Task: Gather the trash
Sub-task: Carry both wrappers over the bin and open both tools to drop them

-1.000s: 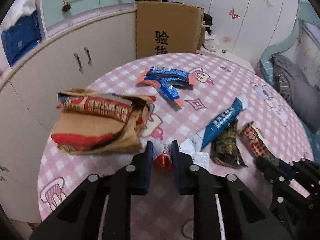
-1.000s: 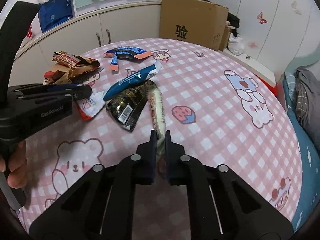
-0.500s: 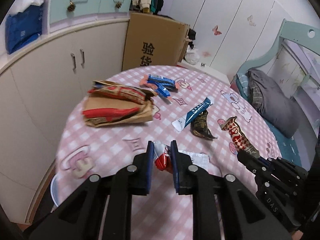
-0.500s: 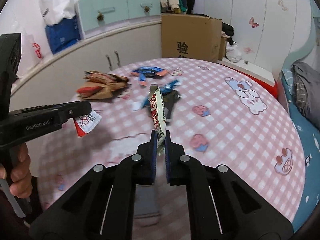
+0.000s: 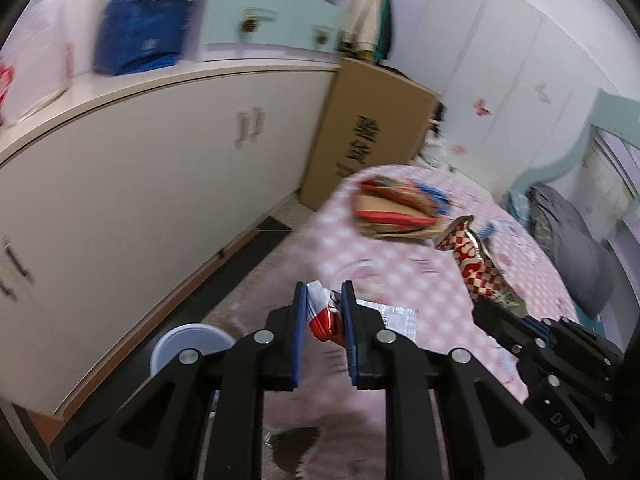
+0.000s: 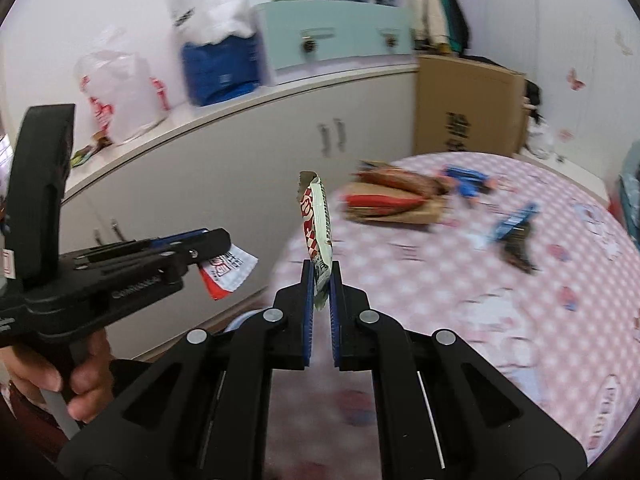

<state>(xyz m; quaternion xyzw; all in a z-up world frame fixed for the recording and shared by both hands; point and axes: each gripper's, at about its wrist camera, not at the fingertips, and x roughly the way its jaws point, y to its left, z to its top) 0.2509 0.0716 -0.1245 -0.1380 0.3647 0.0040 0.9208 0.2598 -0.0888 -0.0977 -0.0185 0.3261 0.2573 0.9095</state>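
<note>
The left gripper (image 5: 323, 312) is pinching a crumpled red and white wrapper (image 5: 326, 316) between its blue-lined jaws, off the near left edge of the round table (image 5: 400, 280) with the pink checked cloth; in the right wrist view the same wrapper (image 6: 224, 274) hangs from that gripper (image 6: 216, 246) in the air, left of the table, with a hand (image 6: 60, 376) on the grip below. The right gripper (image 6: 321, 280) is pressed together on the lower end of a long red and white checked wrapper (image 6: 318, 224), which stands upright above the near left edge of the table. On the table, at its far left side, lies a brown and red paper bag (image 6: 392, 200); just right of it blue wrappers (image 6: 468, 182), and further right a blue tube on a dark packet (image 6: 516, 232). Below the left edge of the table a pale blue bin (image 5: 188, 348) stands on the floor, beside the white cabinet (image 5: 140, 184)
</note>
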